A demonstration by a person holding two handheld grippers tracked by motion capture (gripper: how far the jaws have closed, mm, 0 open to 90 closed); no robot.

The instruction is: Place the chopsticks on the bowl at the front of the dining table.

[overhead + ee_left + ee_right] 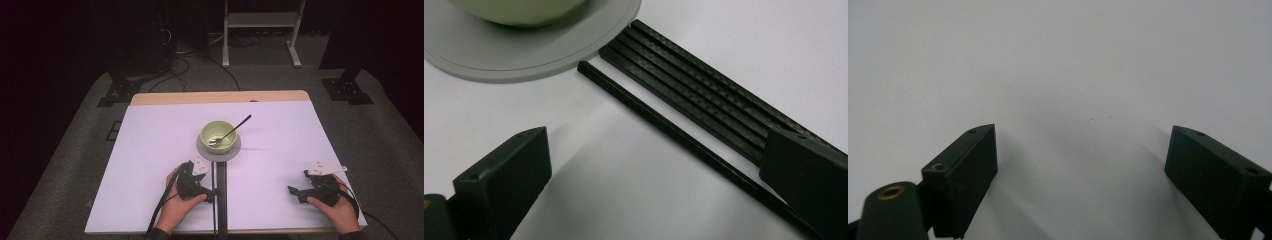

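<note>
A pale green bowl point(218, 136) sits on a grey saucer point(202, 149) mid-table, with a black-handled spoon point(235, 128) resting in it. Several black sticks point(220, 200) lie side by side from the saucer toward the front edge. In the left gripper view the saucer point(524, 55) and bowl point(519, 10) are at the top left. The bundle of sticks point(704, 95) and one separate stick point(664, 125) run between the jaws. My left gripper point(205, 187) point(659, 150) is open, low over the sticks. My right gripper point(298, 182) point(1083, 137) is open above bare table.
The white table top point(150, 165) has a wooden strip along its far edge point(220, 97). Beyond it are dark floor, cables and a white stand's legs point(260, 30). The person's hands hold both grippers near the front edge.
</note>
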